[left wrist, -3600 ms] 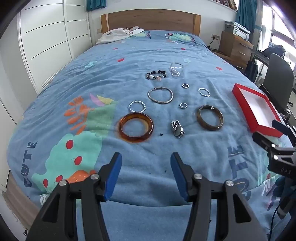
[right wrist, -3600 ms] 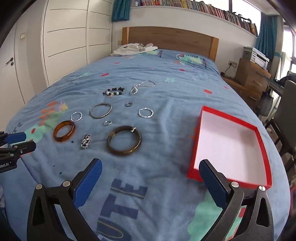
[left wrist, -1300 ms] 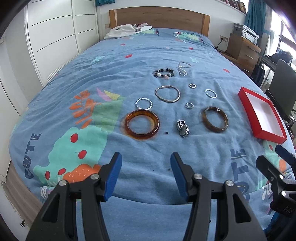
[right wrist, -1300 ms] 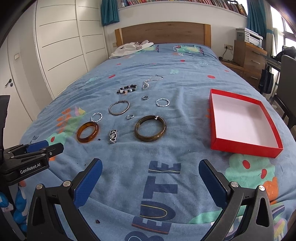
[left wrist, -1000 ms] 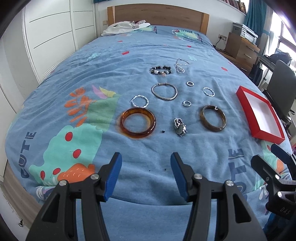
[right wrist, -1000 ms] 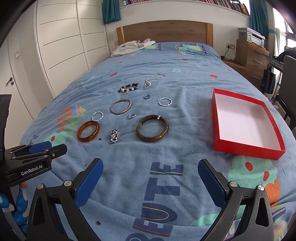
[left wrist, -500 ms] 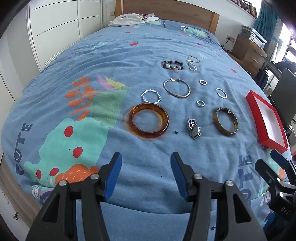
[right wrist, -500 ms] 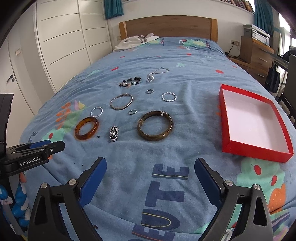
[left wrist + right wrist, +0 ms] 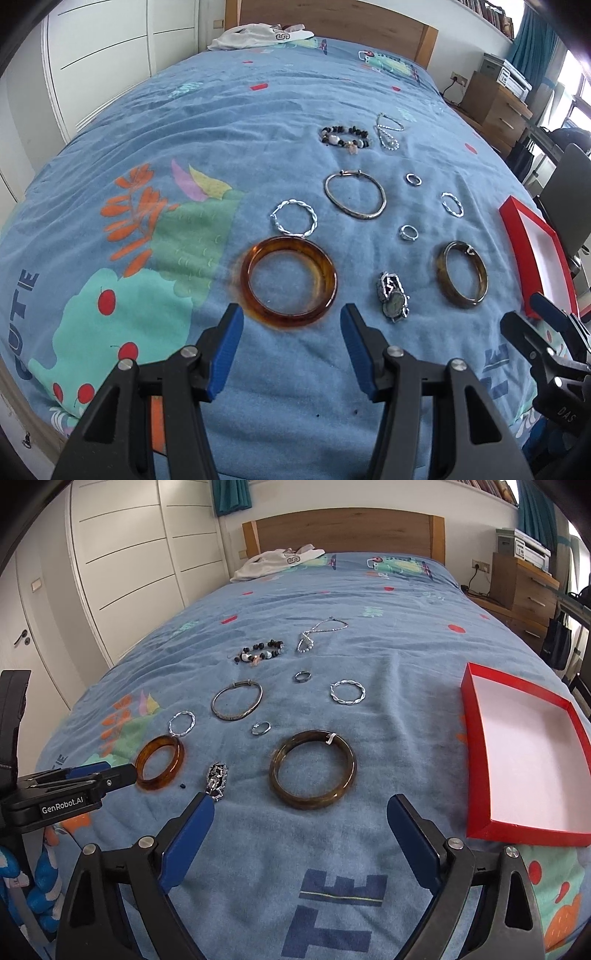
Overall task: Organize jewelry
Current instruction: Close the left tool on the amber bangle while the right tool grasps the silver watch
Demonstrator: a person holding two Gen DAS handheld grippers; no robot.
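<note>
Blue-padded fingers (image 9: 225,347) of the left gripper (image 9: 290,349) are being held apart over the blue bedspread (image 9: 258,110), nothing between them, with the amber bangle (image 9: 289,282) lying just beyond the tips. Nothing is being gripped by the right gripper (image 9: 297,840) either; its jaws are being closed slowly around empty air, short of the dark brown bangle (image 9: 313,770). Between the two bangles a small watch (image 9: 392,302) is being seen lying flat. Further off, two twisted silver hoops (image 9: 294,222), two small rings (image 9: 409,232) and a thin silver bangle (image 9: 355,199) are being shown spread out, well apart. Beyond these, a beaded bracelet (image 9: 344,134) and a silver chain (image 9: 386,131) are lying side by side. Off to the right, a red box (image 9: 524,755) is being left open, white inside, holding nothing
</note>
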